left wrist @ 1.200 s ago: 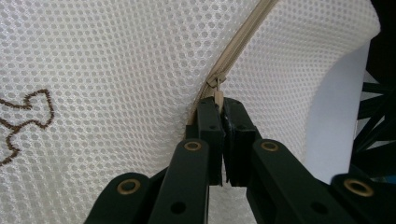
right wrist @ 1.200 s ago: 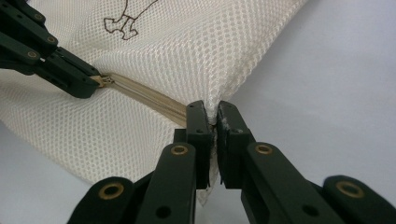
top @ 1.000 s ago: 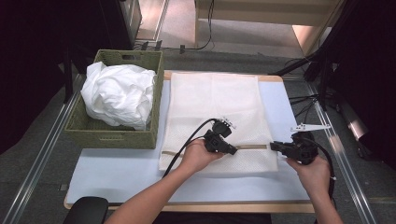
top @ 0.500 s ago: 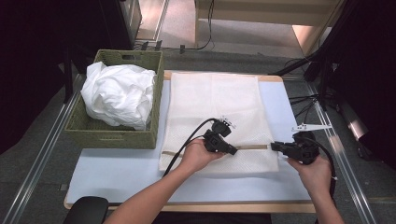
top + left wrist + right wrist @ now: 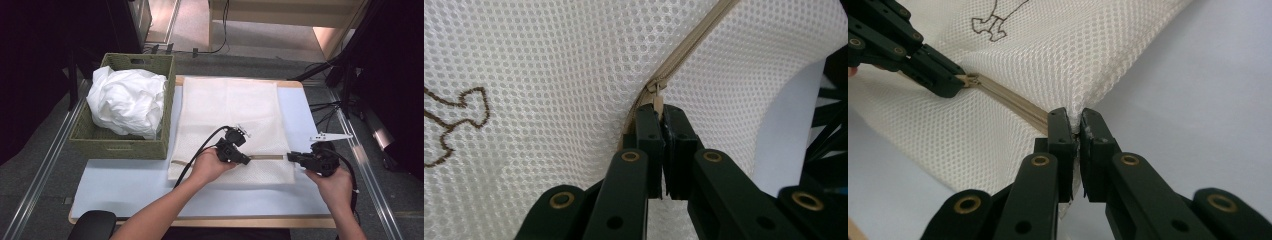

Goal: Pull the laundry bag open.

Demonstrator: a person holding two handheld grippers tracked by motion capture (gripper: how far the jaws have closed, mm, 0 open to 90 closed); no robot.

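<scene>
A white mesh bag [image 5: 230, 110] lies flat on the light blue mat [image 5: 125, 185], with a beige zipper [image 5: 267, 157] running across near its front edge. My left gripper [image 5: 246, 161] is shut on the zipper pull [image 5: 657, 95], pinching the small tab between its pads. In the left gripper view the mesh bulges up around the left gripper [image 5: 661, 111]. My right gripper [image 5: 291, 156] is shut on the bag's right edge at the zipper's end, with mesh pinched between the jaws of the right gripper [image 5: 1074, 116]. The zipper [image 5: 1008, 100] stretches from there to the left gripper [image 5: 960, 82].
A green woven basket [image 5: 120, 145] holding a bundle of white cloth [image 5: 127, 100] stands at the left of the table, touching the bag's left side. Cables [image 5: 325, 107] trail off the right edge. Metal rails run along both sides of the table.
</scene>
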